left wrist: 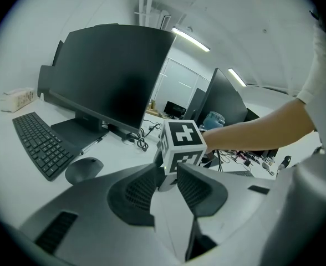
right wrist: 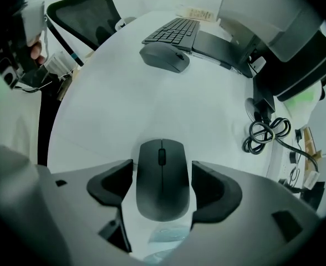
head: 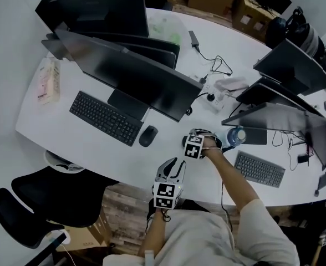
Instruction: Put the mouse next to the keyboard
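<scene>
The right gripper [right wrist: 162,169] points straight down at the smooth white table [head: 96,148]. Its two dark, ribbed, wedge-shaped pads stand apart on either side of a matte black oval mouse [right wrist: 162,184]. A thin line of table shows between each pad and the mouse's curved flanks, so the pads do not press on it. The mouse lies flat on the table, its scroll wheel towards 12 o'clock in the right gripper view.

Well beyond it at 12 o'clock lies a second black mouse [right wrist: 164,56], equally rounded and dull. It is just beside the near end of the flat black keyboard [right wrist: 174,32] with low square keys. In the head view this pair sits at 9 o'clock from the right gripper. The second mouse is at the keyboard's 4 o'clock corner, under the edge of a wide, glossy black monitor [head: 124,73].

A coiled black cable [right wrist: 265,134] loops on the table at 2 o'clock from the straddled mouse.

The left gripper [left wrist: 170,170] hovers at the table's near edge, tilted slightly downward. Its jaws are parted with nothing between them. Past their tips stands the right gripper's white marker cube [left wrist: 181,143] with its square black patterns.
</scene>
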